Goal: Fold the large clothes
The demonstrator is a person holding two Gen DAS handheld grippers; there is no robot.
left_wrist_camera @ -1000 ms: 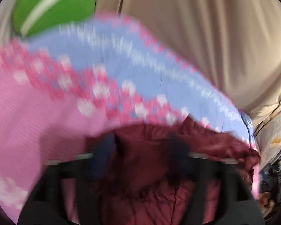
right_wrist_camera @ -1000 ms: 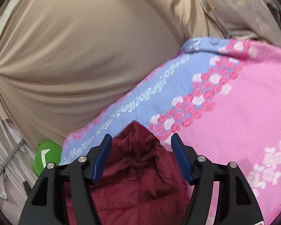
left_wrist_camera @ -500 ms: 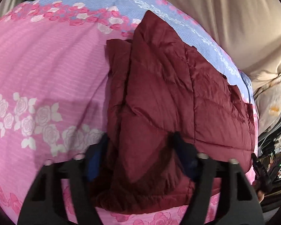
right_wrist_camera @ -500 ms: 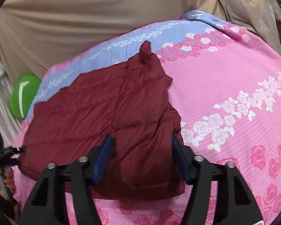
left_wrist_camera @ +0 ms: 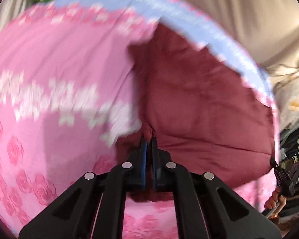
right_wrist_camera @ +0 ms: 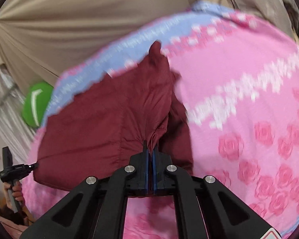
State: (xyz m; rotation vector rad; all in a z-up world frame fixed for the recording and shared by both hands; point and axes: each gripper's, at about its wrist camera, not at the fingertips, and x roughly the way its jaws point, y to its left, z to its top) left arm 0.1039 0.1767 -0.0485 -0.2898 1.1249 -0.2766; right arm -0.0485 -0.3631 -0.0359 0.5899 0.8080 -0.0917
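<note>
jaws of both grippers pinched narrow on bunched cloth, having just been closing. left gripper [left_wrist_camera: 149, 139] clamps a gathered fold at the near hem of the dark red quilted puffer jacket [left_wrist_camera: 199, 91]; right gripper [right_wrist_camera: 150, 146] clamps a puckered fold at the near edge of the same jacket [right_wrist_camera: 109, 123]. both tools point steeply down at the bed. half a second earlier each pair of blue pads stood apart astride the flat jacket; now the pads meet on the fabric and creases radiate from each pinch. jacket: smooth, slightly glossy, padded, stitched in panels, lying folded on the pink rose-printed bedsheet with a lilac border [left_wrist_camera: 49, 69]. beyond the sheet hangs a beige pleated curtain [right_wrist_camera: 79, 16]; a green round cushion with a white stripe [right_wrist_camera: 36, 103] sits at the bed's far corner. both views are motion-blurred.
</note>
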